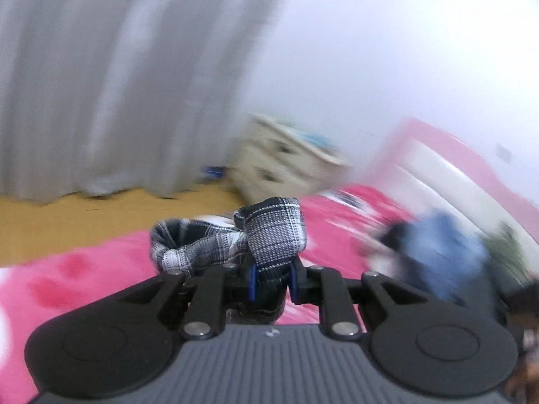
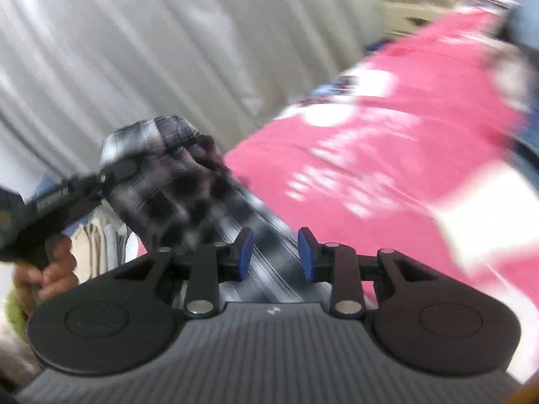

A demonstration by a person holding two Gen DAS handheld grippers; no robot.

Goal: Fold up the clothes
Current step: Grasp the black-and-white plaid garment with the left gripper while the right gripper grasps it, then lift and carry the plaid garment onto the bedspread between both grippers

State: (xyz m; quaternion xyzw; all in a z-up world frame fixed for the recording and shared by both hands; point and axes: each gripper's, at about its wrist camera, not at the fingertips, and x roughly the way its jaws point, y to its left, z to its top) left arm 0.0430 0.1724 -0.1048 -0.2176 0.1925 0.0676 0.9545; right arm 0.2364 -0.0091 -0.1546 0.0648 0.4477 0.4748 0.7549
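Ribbed grey housing and black linkage arms fill the bottom of both wrist views. Beyond them, the biggest thing is the bed with its bright pink printed cover (image 1: 84, 269), which spreads across both pictures under a long grey pleated curtain (image 1: 84, 84). A cream chest of drawers (image 1: 286, 161) stands past the bed's far edge, and a blurred heap of blue clothing (image 1: 444, 252) lies on the cover near the pink headboard.

Raised above the cover is the black-and-white checked woven garment (image 1: 269, 235), strung between the two tools. The left gripper (image 1: 272, 282) is clamped on a bunched fold of it, the cloth puffing out above the blue pads (image 1: 252, 281). In the right wrist view the right gripper (image 2: 275, 256) has a striped band of the same cloth running between its blue pads; the jaws look narrow and probably pinch it, though blur hides the contact. The person's left hand (image 2: 50, 269) shows there too, holding the other tool.

This fabric looks light, limp and easily creased, so it should sag wherever unsupported. Taking it at corners or along a hem, and keeping it taut between both grips, seems the best hold.
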